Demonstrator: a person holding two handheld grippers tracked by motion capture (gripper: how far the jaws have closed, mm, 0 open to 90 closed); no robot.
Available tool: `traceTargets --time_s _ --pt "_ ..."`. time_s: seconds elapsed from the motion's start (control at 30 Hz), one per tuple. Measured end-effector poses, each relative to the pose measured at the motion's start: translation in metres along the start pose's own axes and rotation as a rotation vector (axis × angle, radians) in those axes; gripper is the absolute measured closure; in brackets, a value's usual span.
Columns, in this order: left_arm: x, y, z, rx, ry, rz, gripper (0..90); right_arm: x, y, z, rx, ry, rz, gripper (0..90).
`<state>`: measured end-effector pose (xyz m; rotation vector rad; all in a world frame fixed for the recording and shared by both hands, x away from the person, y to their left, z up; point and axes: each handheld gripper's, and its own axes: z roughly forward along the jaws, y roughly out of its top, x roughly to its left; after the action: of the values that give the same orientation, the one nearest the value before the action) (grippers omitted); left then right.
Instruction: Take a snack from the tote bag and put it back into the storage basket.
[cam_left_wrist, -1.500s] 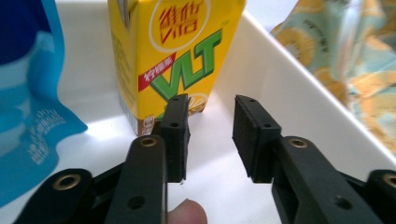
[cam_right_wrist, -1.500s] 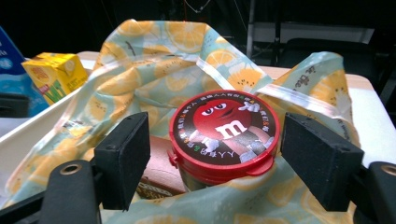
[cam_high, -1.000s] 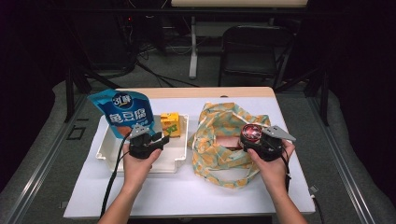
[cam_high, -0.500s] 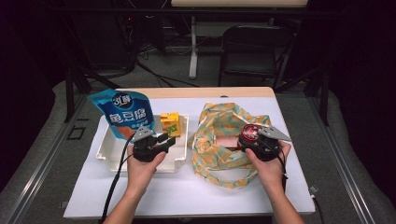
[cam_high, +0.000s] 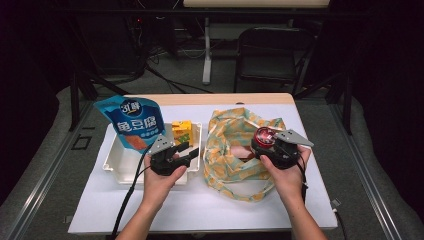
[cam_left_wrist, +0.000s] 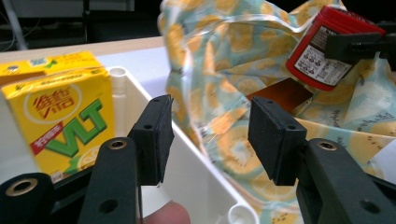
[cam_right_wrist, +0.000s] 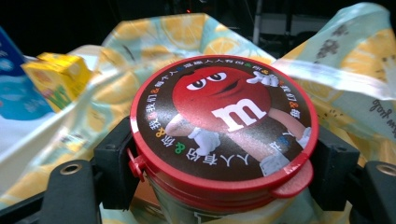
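Observation:
A round candy tub with a red cartoon lid sits between the jaws of my right gripper, which is shut on its sides. In the high view that right gripper holds the tub over the open mouth of a yellow-and-teal fruit-print bag. My left gripper hovers at the right end of the white tray and points toward the bag. Its jaws have just been opening, and nothing is between them. A yellow drink carton stands in the tray to their left.
A blue snack pouch leans upright at the tray's far left. A brown packet lies inside the bag. A white sheet covers the table. A dark chair stands beyond the far edge.
My left gripper has moved right toward the bag and its jaws have spread. My right gripper has risen a little with the tub in it.

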<state>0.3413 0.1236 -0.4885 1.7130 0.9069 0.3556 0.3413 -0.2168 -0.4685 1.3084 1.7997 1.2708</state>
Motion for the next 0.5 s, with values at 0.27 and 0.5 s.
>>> traceTargets --time_s 0.27,0.5 --pt "-0.015 0.002 0.007 0.011 -0.054 0.033 49.4 0.014 0.013 -0.006 -0.024 0.054 -0.020 24.9" --pt "-0.028 0.001 0.016 0.031 -0.084 0.071 48.9 0.018 0.013 -0.003 -0.019 0.068 -0.025 24.9"
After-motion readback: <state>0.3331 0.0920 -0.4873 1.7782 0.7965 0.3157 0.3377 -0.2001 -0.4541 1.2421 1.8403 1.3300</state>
